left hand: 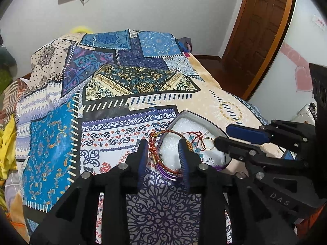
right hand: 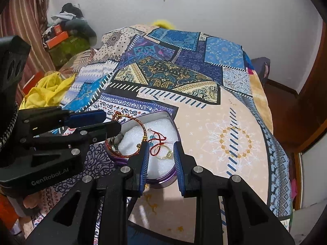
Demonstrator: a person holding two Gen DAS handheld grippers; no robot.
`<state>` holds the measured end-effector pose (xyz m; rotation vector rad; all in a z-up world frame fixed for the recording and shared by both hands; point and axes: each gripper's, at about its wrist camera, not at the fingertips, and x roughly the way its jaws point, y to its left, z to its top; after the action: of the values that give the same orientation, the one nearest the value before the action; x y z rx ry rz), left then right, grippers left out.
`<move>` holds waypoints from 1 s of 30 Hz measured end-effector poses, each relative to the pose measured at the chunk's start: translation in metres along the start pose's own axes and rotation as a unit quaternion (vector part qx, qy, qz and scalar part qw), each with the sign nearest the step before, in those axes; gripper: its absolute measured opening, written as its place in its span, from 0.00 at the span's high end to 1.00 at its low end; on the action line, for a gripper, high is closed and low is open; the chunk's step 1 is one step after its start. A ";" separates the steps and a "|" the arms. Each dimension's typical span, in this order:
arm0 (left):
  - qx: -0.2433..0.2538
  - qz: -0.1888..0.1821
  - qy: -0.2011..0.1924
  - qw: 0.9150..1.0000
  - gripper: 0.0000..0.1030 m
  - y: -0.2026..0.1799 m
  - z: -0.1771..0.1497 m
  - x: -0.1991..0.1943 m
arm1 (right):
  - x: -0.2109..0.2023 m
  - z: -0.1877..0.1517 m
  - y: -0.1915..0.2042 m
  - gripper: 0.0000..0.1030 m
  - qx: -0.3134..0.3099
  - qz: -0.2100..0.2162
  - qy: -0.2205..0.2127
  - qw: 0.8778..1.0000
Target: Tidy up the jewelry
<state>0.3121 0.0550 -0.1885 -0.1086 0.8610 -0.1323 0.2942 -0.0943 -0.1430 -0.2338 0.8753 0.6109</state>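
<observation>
Fingers of left gripper (left hand: pixel 163 153) parted, straddling the red bangle (left hand: pixel 163 153) on the tin's (right hand: pixel 163 180) rim, gripping nothing. Right gripper (right hand: pixel 160 153) parted, empty, over the gold ring (right hand: pixel 162 152) inside. Step: placing pieces; next, seat bangle fully on foam.

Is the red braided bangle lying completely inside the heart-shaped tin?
No. In the left wrist view the red braided bangle straddles the heart-shaped tin's rim, partly over the patterned bedspread.

White walls (right hand: pixel 235 10) enclosed a bed under a patchwork quilt (left hand: pixel 114 85); a brown wooden door (left hand: pixel 263 26) stood right, striped curtains (right hand: pixel 22 20) left.
</observation>
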 end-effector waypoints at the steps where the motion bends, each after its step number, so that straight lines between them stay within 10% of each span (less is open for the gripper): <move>1: -0.001 0.000 0.000 1.000 0.71 0.000 0.000 -0.002 | -0.002 0.000 0.001 0.79 0.000 -0.001 -0.002 1.000; 30: 0.002 0.036 -0.042 0.998 0.52 -0.004 -0.046 -0.117 | -0.080 -0.031 0.028 0.65 0.013 0.007 -0.057 0.998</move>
<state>0.2014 0.0675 -0.1309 -0.0786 0.7793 -0.0610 0.2191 -0.1176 -0.0993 -0.1676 0.7760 0.6190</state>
